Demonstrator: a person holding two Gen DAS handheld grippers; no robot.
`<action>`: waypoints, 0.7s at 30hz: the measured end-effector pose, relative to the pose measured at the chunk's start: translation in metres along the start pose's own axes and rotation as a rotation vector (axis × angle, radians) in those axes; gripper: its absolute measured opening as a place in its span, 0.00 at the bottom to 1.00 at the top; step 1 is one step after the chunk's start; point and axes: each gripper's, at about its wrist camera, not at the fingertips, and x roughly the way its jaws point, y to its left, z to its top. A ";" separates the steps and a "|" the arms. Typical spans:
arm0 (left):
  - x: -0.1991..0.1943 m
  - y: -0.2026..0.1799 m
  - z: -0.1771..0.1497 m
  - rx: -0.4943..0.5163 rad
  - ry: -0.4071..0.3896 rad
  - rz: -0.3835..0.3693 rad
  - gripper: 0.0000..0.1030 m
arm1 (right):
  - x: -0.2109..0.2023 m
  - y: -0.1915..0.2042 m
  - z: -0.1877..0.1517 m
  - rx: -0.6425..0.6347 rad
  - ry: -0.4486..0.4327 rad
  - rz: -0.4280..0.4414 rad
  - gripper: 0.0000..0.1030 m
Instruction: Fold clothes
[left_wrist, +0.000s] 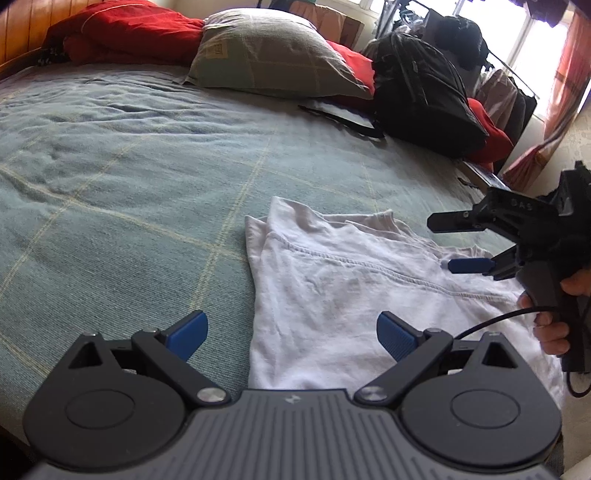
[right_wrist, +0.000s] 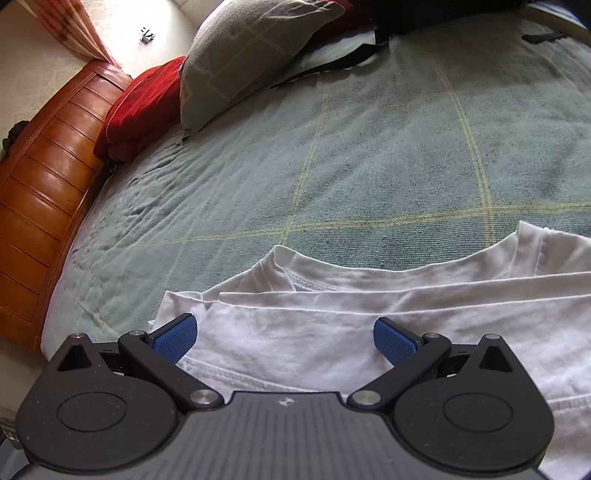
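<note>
"DAS" on right tool (left_wrist: 448, 243), white shirt (left_wrist: 343, 291)

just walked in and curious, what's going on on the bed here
A person is folding a white T-shirt laid on a bed's blue-green checked blanket, with a handheld two-finger gripper in each hand. The shirt is already partly folded, with layers stacked. Both the left gripper and the right gripper are open above the shirt, gripping nothing. A grey pillow, a red blanket and a black backpack lie at the bed's far side.
</note>
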 end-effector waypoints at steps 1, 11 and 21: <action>0.000 -0.001 0.000 0.014 0.006 -0.005 0.95 | -0.005 0.003 -0.003 -0.008 0.001 0.003 1.00; 0.003 0.008 0.005 0.034 0.042 -0.063 0.95 | -0.028 0.012 -0.062 0.026 0.107 0.042 1.00; 0.012 0.019 0.011 -0.018 0.107 -0.187 0.95 | -0.051 0.020 -0.114 0.037 0.109 0.002 1.00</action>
